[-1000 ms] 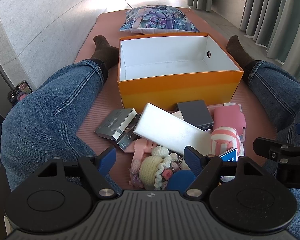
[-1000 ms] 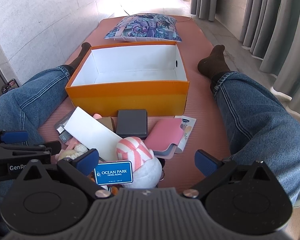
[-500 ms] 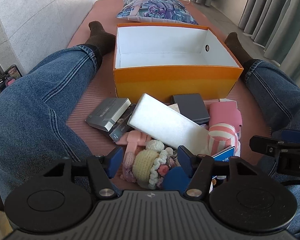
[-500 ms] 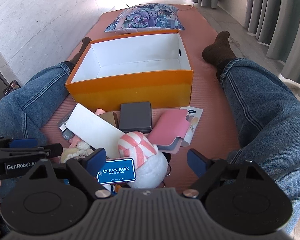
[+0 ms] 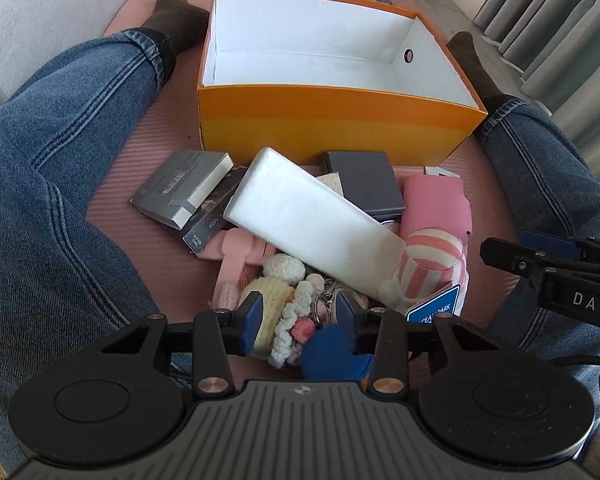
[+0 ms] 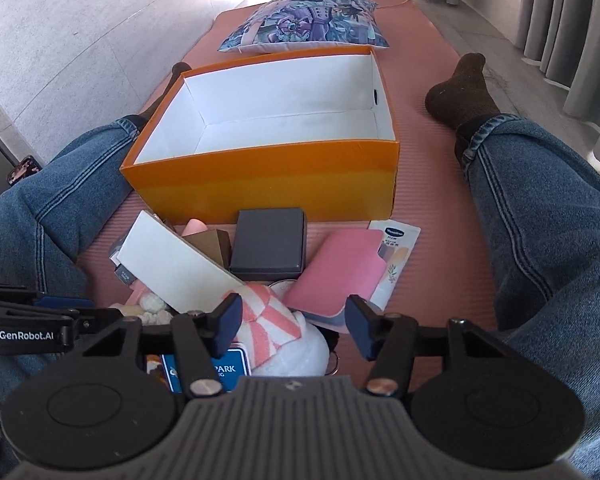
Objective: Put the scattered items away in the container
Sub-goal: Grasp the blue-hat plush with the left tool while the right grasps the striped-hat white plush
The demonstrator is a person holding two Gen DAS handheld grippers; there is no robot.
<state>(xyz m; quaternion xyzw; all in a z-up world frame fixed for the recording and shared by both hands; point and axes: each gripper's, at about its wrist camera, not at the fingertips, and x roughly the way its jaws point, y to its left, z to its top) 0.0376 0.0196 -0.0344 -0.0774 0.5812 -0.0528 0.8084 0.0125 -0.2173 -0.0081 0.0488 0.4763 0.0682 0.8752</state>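
Note:
An empty orange box (image 5: 340,124) (image 6: 260,184) stands on the pink mat, with a pile of small items in front of it. My left gripper (image 5: 300,314) hangs over a crochet keychain (image 5: 284,312). Its jaws are closing, with the keychain between the pads but not clamped. My right gripper (image 6: 294,326) is over a white plush with a pink-striped cap (image 6: 276,328) (image 5: 428,260). Its jaws are closing too; the left pad is at the cap and the right pad stands clear. A long white box (image 5: 312,224) (image 6: 176,264) leans across the pile.
A dark grey square box (image 6: 270,246), a pink case (image 6: 340,268), a silver box (image 5: 184,188), a blue tag (image 6: 228,368) and a sachet (image 6: 396,256) lie in the pile. A person's legs in jeans flank it on both sides. A patterned pillow (image 6: 304,24) lies beyond the box.
Both grippers have come down and forward onto the pile and tipped more steeply. Both pairs of jaws have narrowed from wide open, the left around the keychain, the right around the plush.

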